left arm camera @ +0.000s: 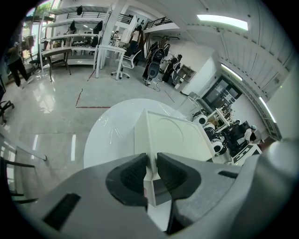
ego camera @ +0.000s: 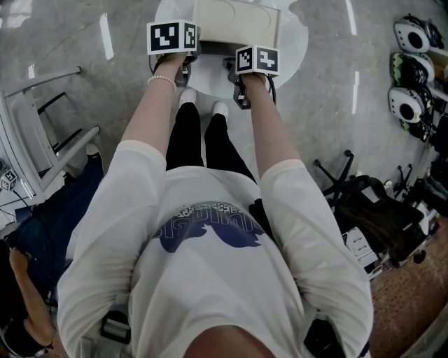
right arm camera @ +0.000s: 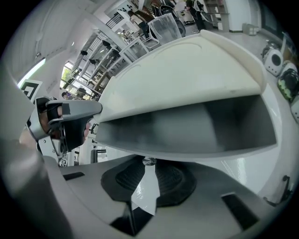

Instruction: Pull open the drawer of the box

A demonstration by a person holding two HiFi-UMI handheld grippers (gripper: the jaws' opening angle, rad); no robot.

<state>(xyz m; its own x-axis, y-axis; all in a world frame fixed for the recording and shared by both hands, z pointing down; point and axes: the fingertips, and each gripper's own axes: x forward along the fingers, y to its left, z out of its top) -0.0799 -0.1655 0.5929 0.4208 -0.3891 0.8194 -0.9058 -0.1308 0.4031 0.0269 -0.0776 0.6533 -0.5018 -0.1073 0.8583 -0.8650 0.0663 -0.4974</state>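
Observation:
A white box stands on a round white table; in the head view both grippers are at its near side. In the left gripper view my left gripper is shut on the box's near corner edge, one pad on each side of the wall. In the right gripper view my right gripper is shut on the small metal knob of the drawer. The drawer stands partly out, its grey inside showing under the box top. The left gripper shows at the left of that view.
White headsets lie on the floor at the right. A black chair base and bags sit at the lower right. A white metal frame stands at the left, with another person at the lower left. Desks and chairs stand far off.

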